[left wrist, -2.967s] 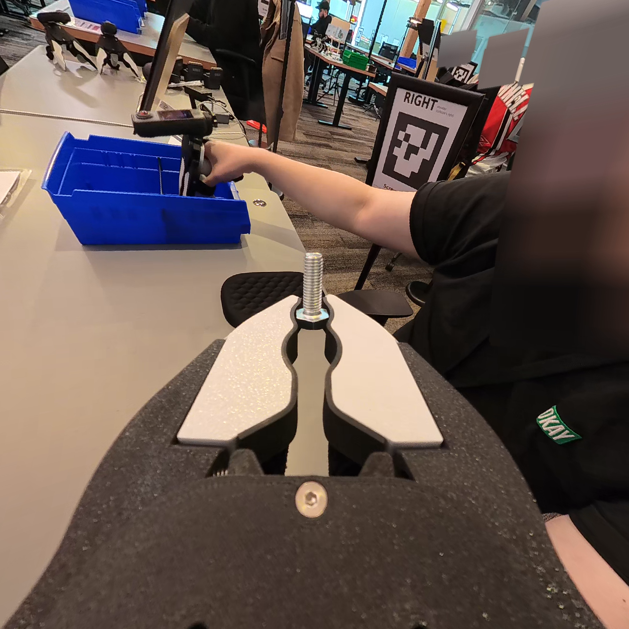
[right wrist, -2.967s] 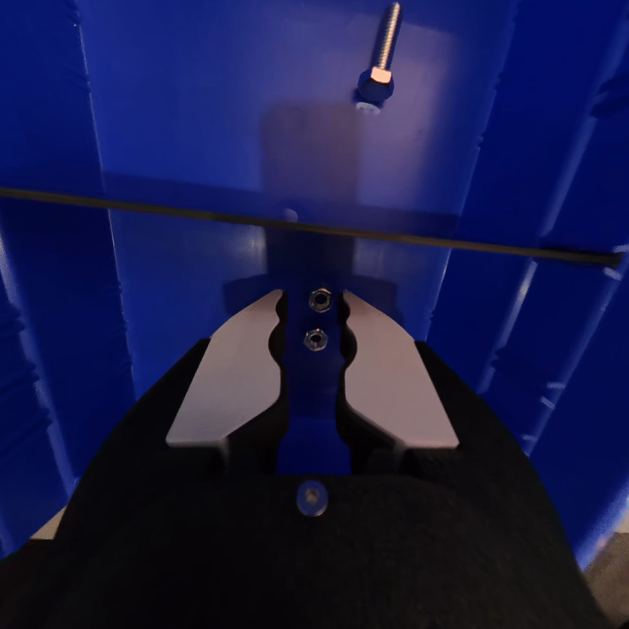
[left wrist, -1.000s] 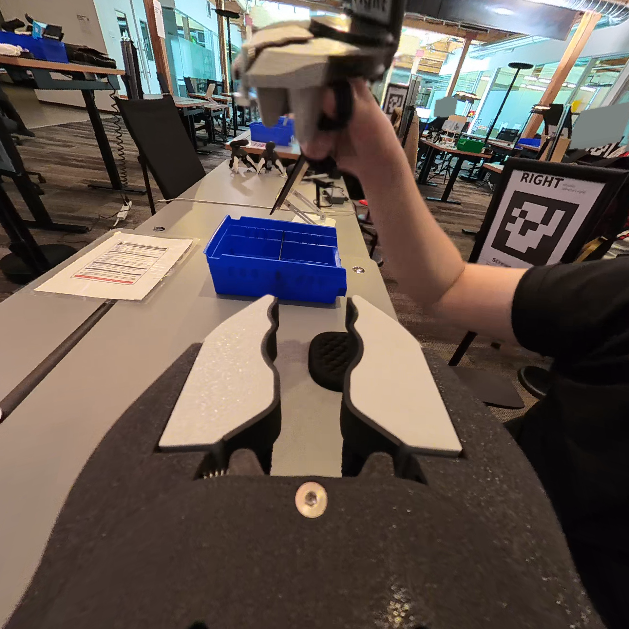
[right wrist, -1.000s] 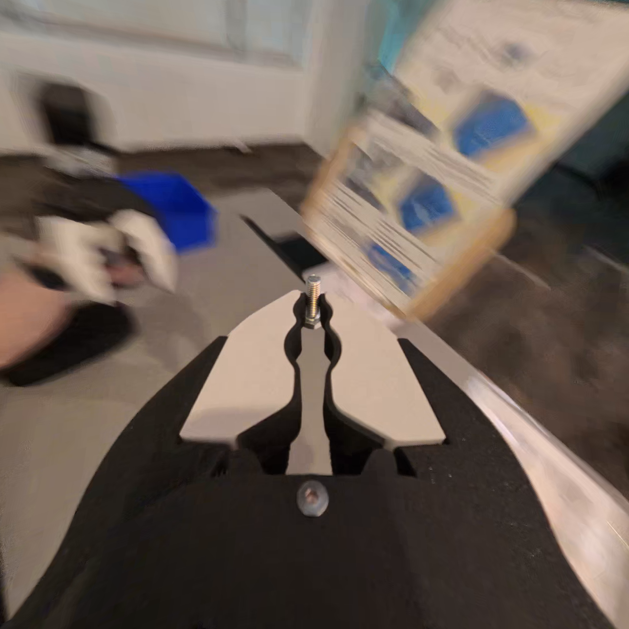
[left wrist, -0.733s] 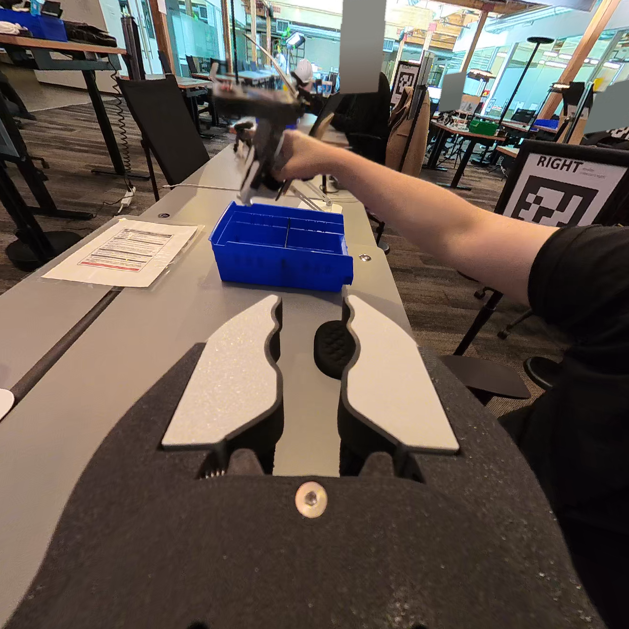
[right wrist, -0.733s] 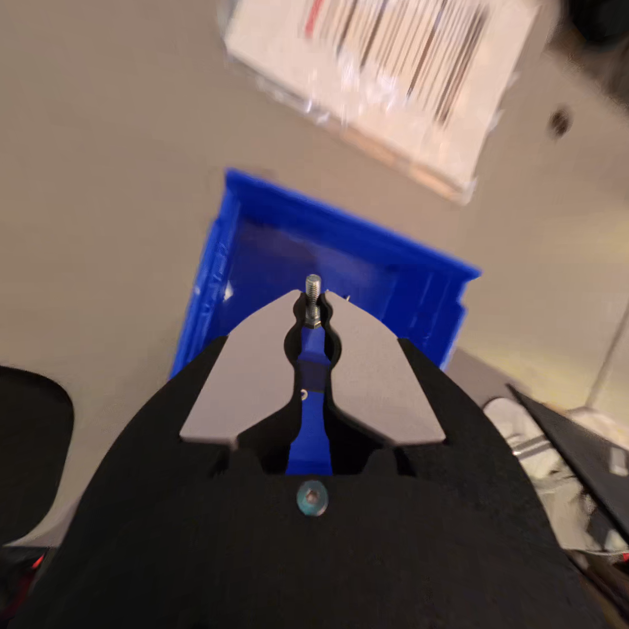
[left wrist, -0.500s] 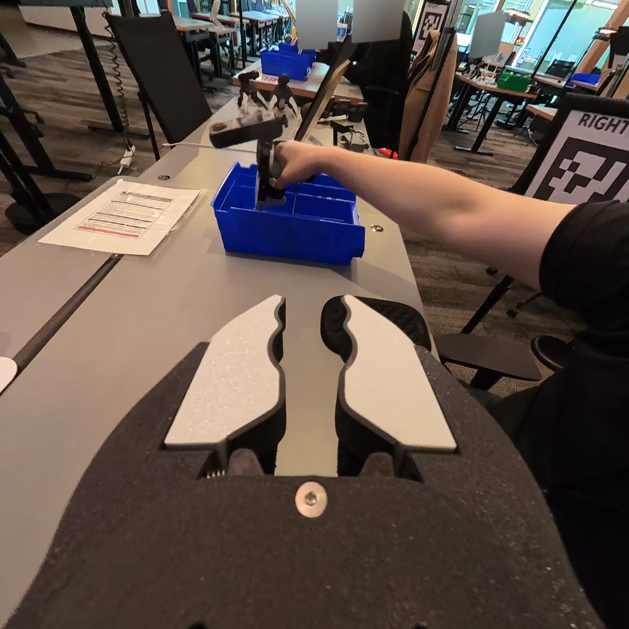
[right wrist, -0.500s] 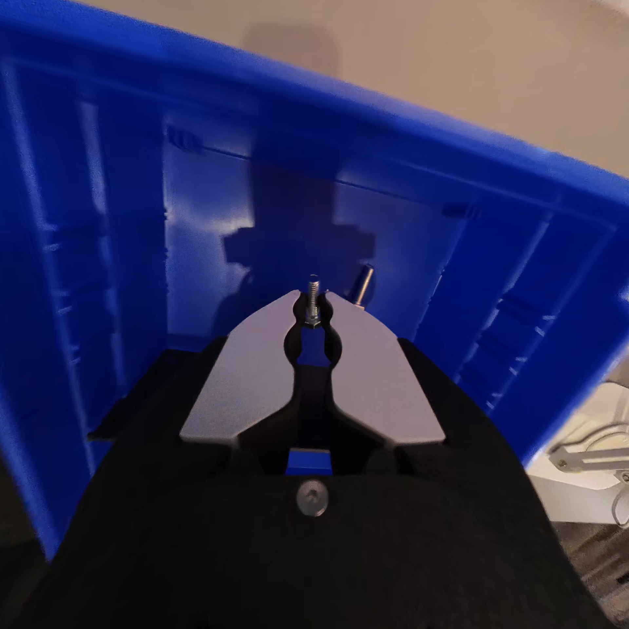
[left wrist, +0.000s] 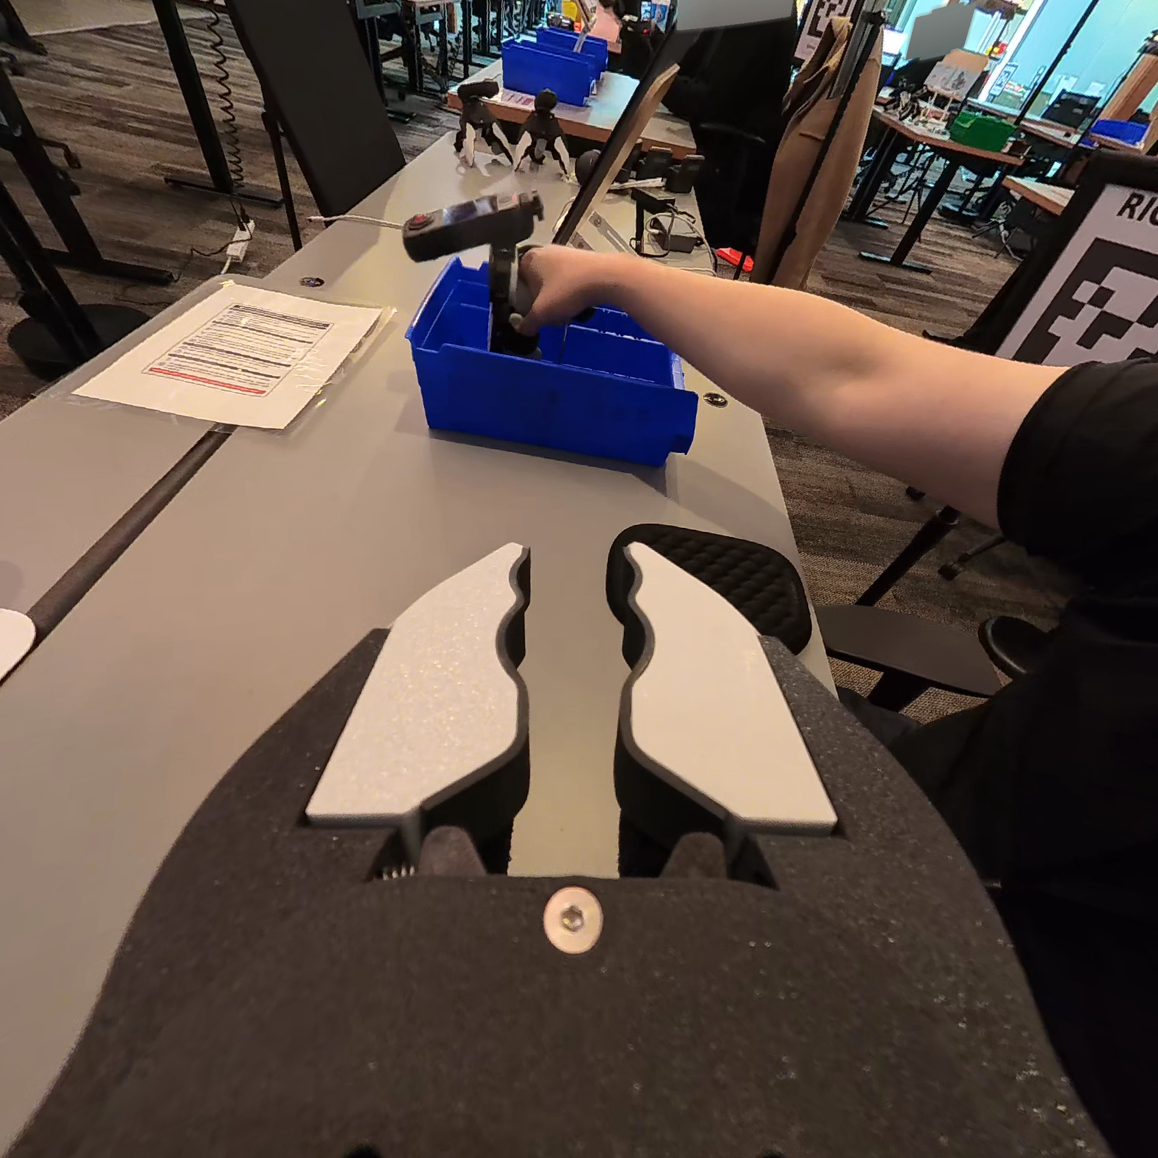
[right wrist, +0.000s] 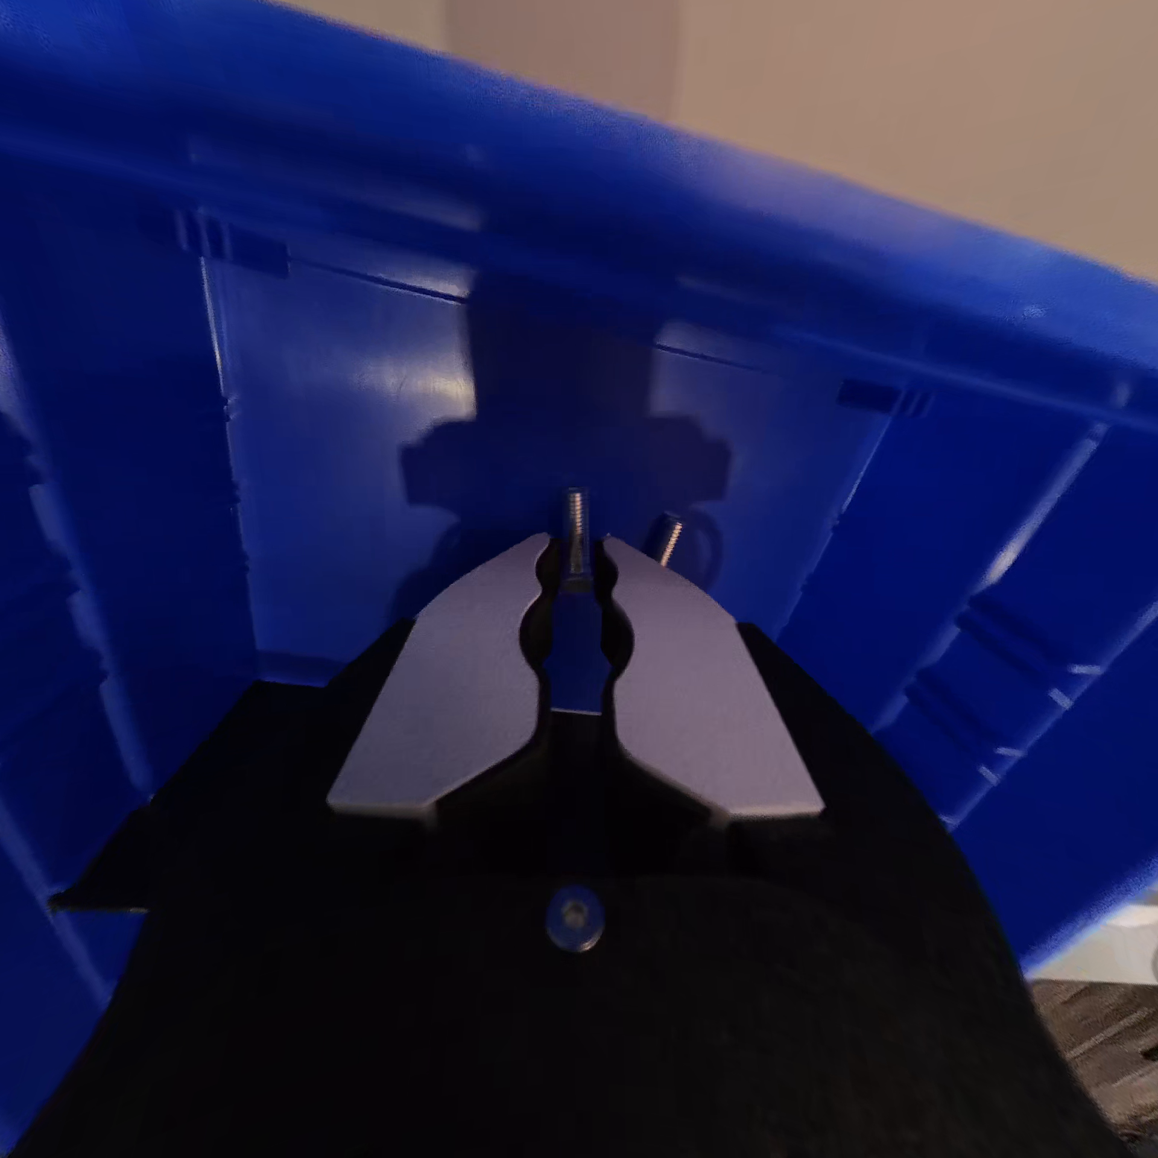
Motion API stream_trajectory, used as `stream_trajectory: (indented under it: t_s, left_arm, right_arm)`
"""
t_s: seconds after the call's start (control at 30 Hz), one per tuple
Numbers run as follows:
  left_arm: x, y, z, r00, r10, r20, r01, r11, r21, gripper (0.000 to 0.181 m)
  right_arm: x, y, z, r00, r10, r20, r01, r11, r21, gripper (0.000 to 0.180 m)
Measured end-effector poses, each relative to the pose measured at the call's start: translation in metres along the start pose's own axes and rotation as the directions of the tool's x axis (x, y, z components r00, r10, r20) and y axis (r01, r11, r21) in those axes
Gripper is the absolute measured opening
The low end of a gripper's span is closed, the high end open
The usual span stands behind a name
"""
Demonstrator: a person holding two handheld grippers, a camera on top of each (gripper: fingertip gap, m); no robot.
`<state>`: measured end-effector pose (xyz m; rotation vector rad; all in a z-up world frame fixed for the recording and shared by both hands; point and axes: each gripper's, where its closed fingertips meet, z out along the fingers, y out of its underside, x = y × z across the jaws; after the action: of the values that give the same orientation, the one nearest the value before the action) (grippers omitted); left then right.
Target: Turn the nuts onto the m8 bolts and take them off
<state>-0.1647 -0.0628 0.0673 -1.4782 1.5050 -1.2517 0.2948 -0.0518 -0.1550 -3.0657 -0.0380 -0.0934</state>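
Observation:
My left gripper (left wrist: 571, 554) is open and empty, low over the grey table (left wrist: 301, 564) near its front. My right gripper (right wrist: 576, 544) is shut on a small silver bolt (right wrist: 575, 523), gripped near its head with the threaded end pointing forward. It is down inside the blue bin (right wrist: 376, 388). A second bolt (right wrist: 668, 540) lies on the bin floor just right of the fingertips. In the left wrist view the right gripper (left wrist: 509, 326) stands in the left compartment of the blue bin (left wrist: 551, 401), held by a hand. No nuts show.
A laminated paper sheet (left wrist: 232, 351) lies left of the bin. A black chair armrest (left wrist: 733, 583) sits at the table's right edge by my left fingers. A slanted board (left wrist: 620, 138) and small black stands (left wrist: 507, 131) are behind the bin. One gripper's finger ends stand about 50 cm off the other's.
Three seconds ago the left gripper held the bolt; now it is open and empty. The right gripper swung over with the bolt and went down into the bin.

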Motion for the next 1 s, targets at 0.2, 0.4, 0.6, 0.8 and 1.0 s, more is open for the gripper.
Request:
stream_trajectory:
  t_s: [0.2, 0.4, 0.6, 0.8, 1.0]
  left_arm:
    - [-0.003, -0.007, -0.007, 1.0, 0.0, 0.028, -0.001, 0.999, 0.033, 0.026]
    - [-0.027, -0.016, -0.013, 0.979, 0.036, 0.198, -0.053, 0.996, 0.076, 0.026]
    - [-0.06, -0.021, -0.027, 0.926, 0.018, 0.377, -0.072, 0.989, 0.13, 0.025]
    - [-0.087, -0.022, -0.047, 0.869, -0.022, 0.494, -0.078, 0.98, 0.18, 0.024]
    - [-0.079, -0.032, -0.074, 0.88, -0.047, 0.472, -0.072, 0.97, 0.232, 0.023]
  right_arm:
    - [0.005, -0.012, -0.084, 0.987, -0.042, -0.152, 0.073, 0.977, 0.201, 0.012]
    - [-0.11, -0.068, -0.27, 0.963, -0.165, -0.212, 0.268, 0.546, 0.794, 0.015]
    - [-0.294, -0.068, -0.355, 0.85, -0.431, -0.303, 0.311, -0.054, 0.949, 0.031]
    - [-0.411, -0.073, -0.354, 0.715, -0.66, -0.23, 0.15, -0.176, 0.973, 0.025]
    - [-0.404, -0.081, -0.335, 0.686, -0.724, -0.068, -0.006, -0.099, 0.995, 0.021]
